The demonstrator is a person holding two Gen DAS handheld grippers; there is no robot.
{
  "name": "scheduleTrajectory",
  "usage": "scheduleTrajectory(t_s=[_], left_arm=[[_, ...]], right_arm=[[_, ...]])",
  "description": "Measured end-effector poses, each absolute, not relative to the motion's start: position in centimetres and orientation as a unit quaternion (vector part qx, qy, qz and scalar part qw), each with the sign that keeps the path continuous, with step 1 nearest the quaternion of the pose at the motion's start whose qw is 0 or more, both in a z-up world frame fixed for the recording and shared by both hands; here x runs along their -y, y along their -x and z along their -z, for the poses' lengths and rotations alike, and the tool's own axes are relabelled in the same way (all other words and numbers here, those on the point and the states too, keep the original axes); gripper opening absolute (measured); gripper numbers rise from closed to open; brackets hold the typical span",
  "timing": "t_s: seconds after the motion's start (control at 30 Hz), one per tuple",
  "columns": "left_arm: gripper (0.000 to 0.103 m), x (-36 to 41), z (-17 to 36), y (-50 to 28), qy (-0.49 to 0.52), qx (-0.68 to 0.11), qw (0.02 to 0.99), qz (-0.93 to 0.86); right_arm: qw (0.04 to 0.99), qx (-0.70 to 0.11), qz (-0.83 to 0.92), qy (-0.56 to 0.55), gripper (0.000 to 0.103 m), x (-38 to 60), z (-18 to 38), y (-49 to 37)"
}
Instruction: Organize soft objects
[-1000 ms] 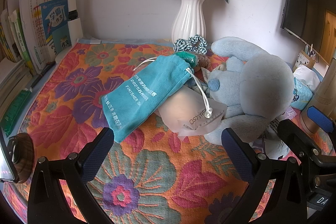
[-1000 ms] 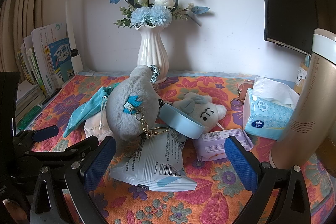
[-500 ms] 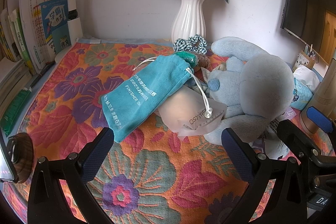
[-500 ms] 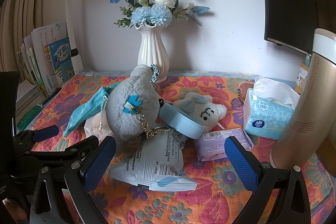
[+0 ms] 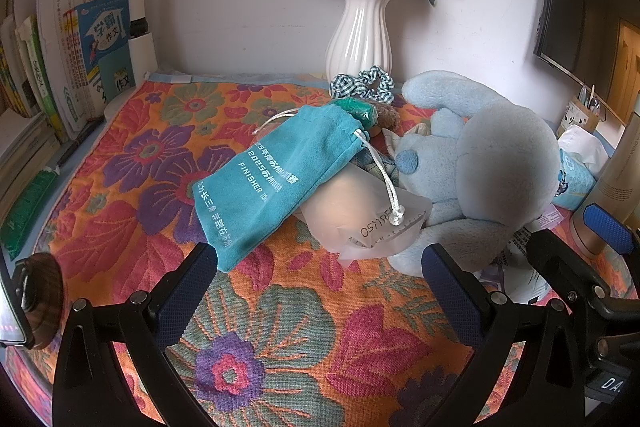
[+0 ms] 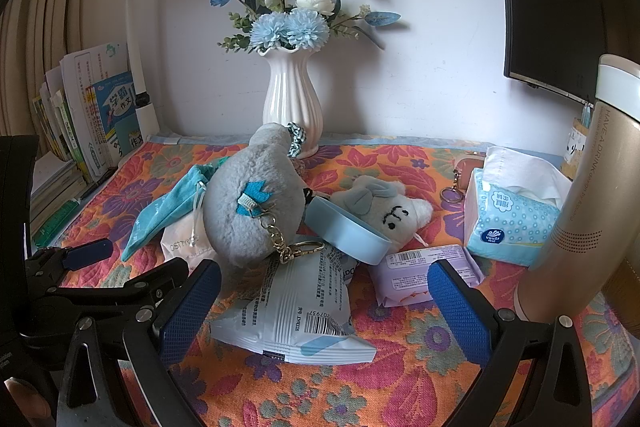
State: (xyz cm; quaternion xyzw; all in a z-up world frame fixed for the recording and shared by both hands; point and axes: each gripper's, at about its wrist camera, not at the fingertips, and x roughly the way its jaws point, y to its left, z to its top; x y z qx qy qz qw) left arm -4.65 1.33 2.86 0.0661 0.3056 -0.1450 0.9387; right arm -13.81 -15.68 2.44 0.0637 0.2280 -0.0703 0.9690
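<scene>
Your left gripper [image 5: 316, 291] and right gripper [image 6: 324, 301] both gape wide, holding nothing, just short of the pile. Teal drawstring pouch [image 5: 276, 179] lies across a frosted bag [image 5: 360, 215], touching the blue plush [image 5: 480, 179].

Both tongs hover low over the flowered cloth [image 5: 280, 327], side by side. The left tongs [image 5: 316, 291] gape wide, holding nothing; the right tongs [image 6: 324, 301] gape equally, also holding nothing.
</scene>
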Motion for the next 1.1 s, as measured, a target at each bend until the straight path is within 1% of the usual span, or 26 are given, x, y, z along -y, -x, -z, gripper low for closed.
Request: scheduleTrajectory(t_s=[0.43,0.53,0.6,0.7,0.8,0.93,1.03,1.1], left_arm=[[0.102,-1.5,-3.1,5.0,-0.062,-0.295,0.943,0.144],[0.102,-2.7,-3.7,6.3,-0.033,-0.268,0.952,0.146],[0.102,-3.7,-4.0,6.7,-0.005,-0.265,0.953,0.149],[0.102,-4.7,-3.9,6.6,0.014,-0.291,0.943,0.16],[0.102,-5.3,-4.0,5.9,-0.005,-0.312,0.939,0.142],[0.102,-6.3,-5.3,4.3,0.014,-0.332,0.93,0.156],[0.101,-5.4,-6.0,2.3,-0.029,-0.36,0.914,0.184],[0.101,-4.5,-5.7,0.9,-0.047,-0.378,0.9,0.214]], right_arm=[[0.969,-0.226,0.071,-0.064,0.103,15.7,-2.5,13.8],[0.972,-0.214,0.074,-0.068,0.103,15.5,-2.6,14.4],[0.972,-0.214,0.069,-0.069,0.103,15.3,-2.5,14.5],[0.972,-0.212,0.067,-0.07,0.103,15.1,-2.5,14.5],[0.973,-0.209,0.066,-0.07,0.103,14.9,-2.4,14.7],[0.972,-0.216,0.051,-0.08,0.103,15.6,-2.8,14.4],[0.959,-0.251,0.005,-0.13,0.103,16.4,-3.8,13.2],[0.954,-0.255,-0.019,-0.159,0.103,16.9,-4.8,12.3]])
